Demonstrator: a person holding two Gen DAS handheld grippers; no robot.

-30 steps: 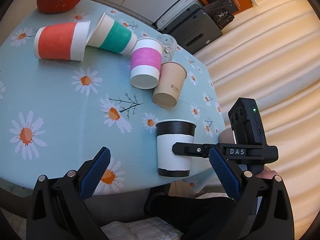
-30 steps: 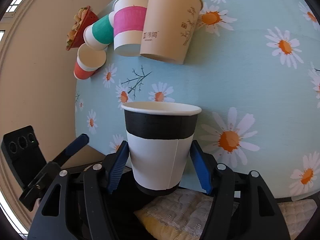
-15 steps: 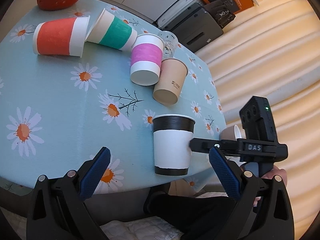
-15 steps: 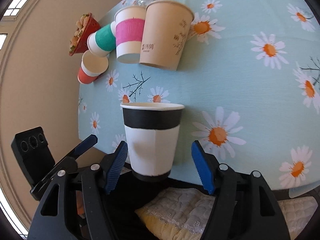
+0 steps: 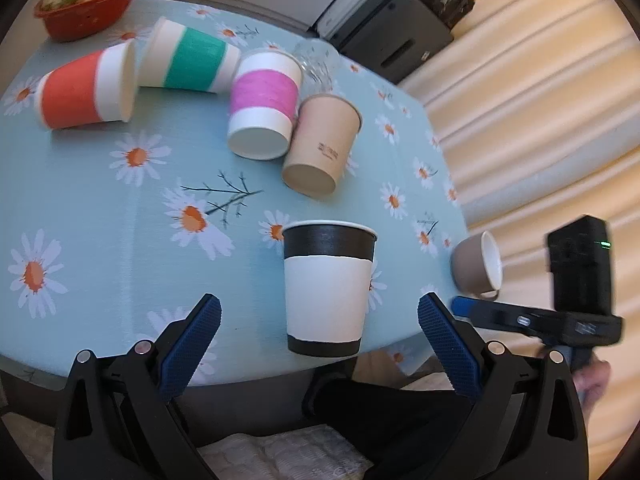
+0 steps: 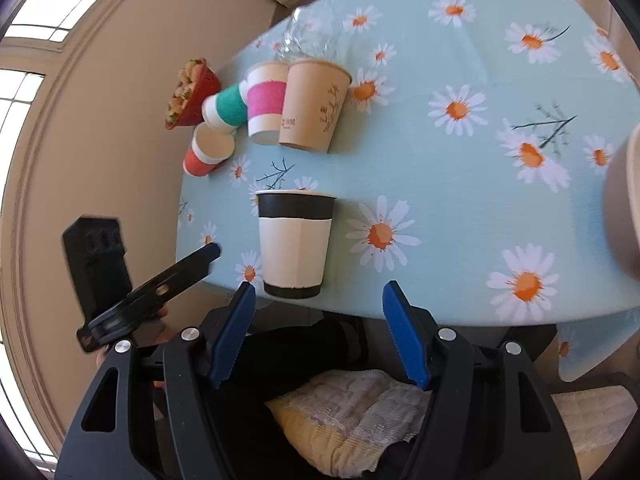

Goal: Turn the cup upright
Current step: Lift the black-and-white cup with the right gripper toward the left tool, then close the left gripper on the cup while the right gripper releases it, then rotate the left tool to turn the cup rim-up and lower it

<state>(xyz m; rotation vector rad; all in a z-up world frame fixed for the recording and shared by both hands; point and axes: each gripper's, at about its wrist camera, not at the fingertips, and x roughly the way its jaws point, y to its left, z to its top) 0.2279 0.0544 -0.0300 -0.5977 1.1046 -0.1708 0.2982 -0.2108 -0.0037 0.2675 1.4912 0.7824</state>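
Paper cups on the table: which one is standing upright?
The black-and-white cup near the table's front edge, rim up. The red, green, pink and tan cups lie on their sides.

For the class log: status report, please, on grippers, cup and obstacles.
Left gripper open, empty. Right gripper open, clear of black-banded cup. Cup upright near table edge. Five cups on their sides; nothing blocking.

I see the black-and-white paper cup (image 5: 326, 294) (image 6: 295, 244) standing upright, mouth up, near the table's near edge. It has a black band under the white rim, a white body and a thin black base. It stands alone, well apart from the cups lying farther back.
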